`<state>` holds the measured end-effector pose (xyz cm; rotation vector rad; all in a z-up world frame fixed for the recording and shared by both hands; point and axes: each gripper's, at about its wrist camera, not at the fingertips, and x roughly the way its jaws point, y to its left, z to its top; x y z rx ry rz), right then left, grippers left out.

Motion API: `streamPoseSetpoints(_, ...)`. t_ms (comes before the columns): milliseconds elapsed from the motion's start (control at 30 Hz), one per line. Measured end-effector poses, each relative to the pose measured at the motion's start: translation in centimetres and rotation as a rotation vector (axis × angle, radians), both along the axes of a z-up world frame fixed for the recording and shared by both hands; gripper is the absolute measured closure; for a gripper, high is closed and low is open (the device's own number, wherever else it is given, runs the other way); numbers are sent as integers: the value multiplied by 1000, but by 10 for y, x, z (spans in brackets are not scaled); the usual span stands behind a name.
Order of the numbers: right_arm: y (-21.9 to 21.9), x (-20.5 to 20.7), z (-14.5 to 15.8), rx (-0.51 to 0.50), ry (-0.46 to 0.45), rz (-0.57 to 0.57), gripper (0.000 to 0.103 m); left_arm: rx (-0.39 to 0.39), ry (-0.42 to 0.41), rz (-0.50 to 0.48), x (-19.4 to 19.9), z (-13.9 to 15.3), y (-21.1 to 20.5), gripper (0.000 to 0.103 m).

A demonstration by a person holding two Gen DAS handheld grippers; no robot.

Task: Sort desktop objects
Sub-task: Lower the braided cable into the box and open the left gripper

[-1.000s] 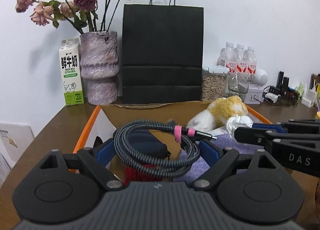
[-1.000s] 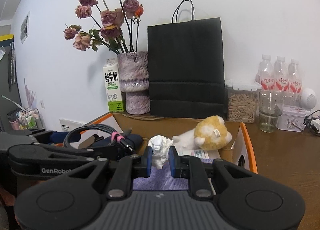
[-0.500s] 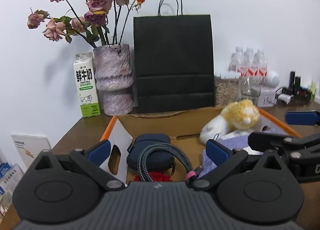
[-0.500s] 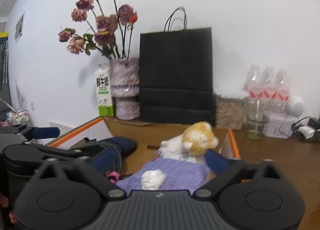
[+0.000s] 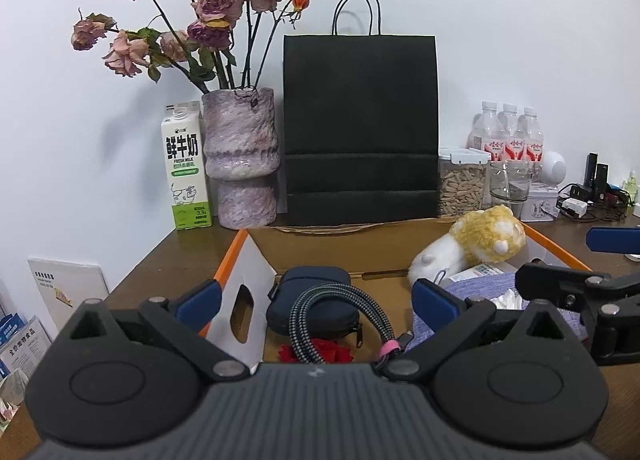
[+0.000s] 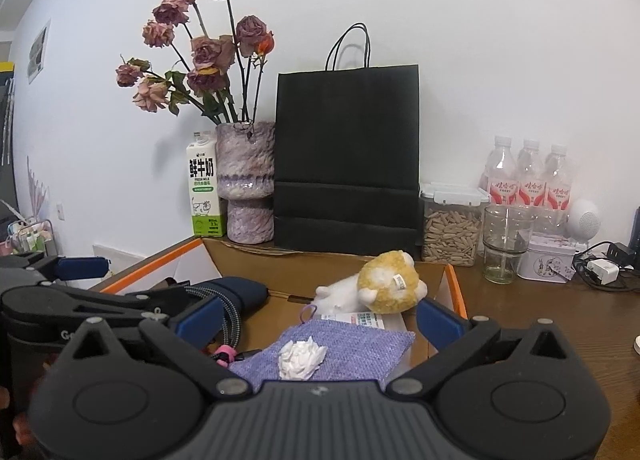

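An open cardboard box (image 5: 320, 248) with orange edges holds the sorted items. A coiled grey braided cable (image 5: 340, 312) with a pink tie lies in it on a dark blue pouch (image 5: 312, 300), above something red (image 5: 320, 354). My left gripper (image 5: 316, 298) hangs open over the cable, touching nothing. A crumpled white tissue (image 6: 302, 354) rests on a purple cloth (image 6: 352, 344) in the same box (image 6: 320, 258), beside a yellow and white plush toy (image 6: 384, 286). My right gripper (image 6: 320, 318) stands open above the tissue, its pads apart from it.
Behind the box stand a black paper bag (image 5: 360, 128), a mottled vase of dried roses (image 5: 240, 156) and a milk carton (image 5: 185, 166). To the right are a seed jar (image 6: 452, 226), a glass (image 6: 502, 244), water bottles (image 6: 528, 176), a tin and chargers.
The left gripper opened and the coiled cable dropped onto the blue pouch in the box. The right gripper opened and the tissue fell onto the purple cloth.
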<state>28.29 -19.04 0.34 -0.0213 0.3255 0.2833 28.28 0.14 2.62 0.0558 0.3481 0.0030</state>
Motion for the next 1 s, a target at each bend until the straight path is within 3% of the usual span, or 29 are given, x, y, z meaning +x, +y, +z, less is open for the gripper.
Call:
streamPoseSetpoints(633,2,-32,2,-28,-30,7,0,-17,-37,13,-39,-1,6,0)
streamPoseSetpoints(1000,-1,-60,-4,-46,-8,10,0,-21,-2,13,-67,-9,11,0)
